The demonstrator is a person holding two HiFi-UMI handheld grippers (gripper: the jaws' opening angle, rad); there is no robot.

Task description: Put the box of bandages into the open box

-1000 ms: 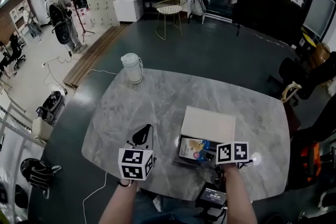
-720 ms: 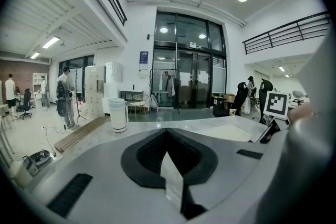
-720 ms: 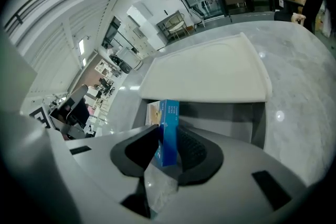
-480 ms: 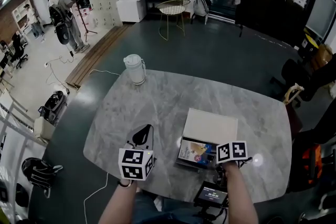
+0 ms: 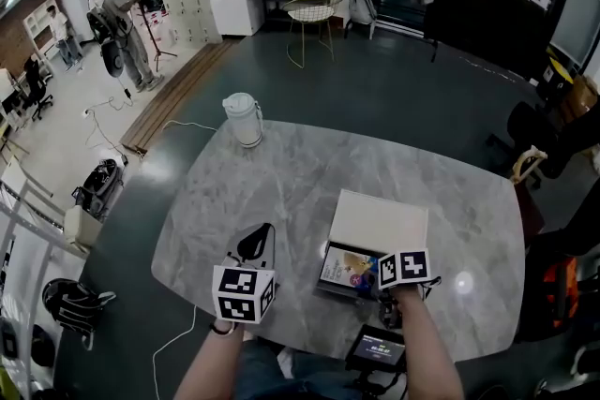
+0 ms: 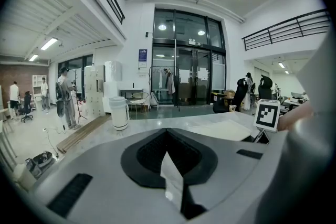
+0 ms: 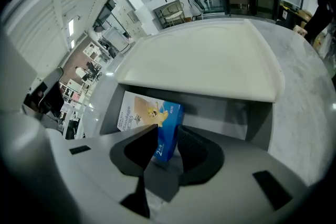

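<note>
Your right gripper (image 7: 168,132) stands open around the bandage box (image 7: 148,109) (resting inside the open box (image 7: 236,113)); your left gripper (image 6: 167,132) is closed and empty.

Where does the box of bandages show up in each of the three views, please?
Head view: box of bandages lower centre-right, just below the pale lid.
Left gripper view: not in it; only the lid shows, right of centre.
Right gripper view: lower centre, near end between the fingers.
Shared landmark: the lid.

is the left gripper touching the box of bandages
Apart. The head view shows bare table between the left gripper and the box of bandages.
</note>
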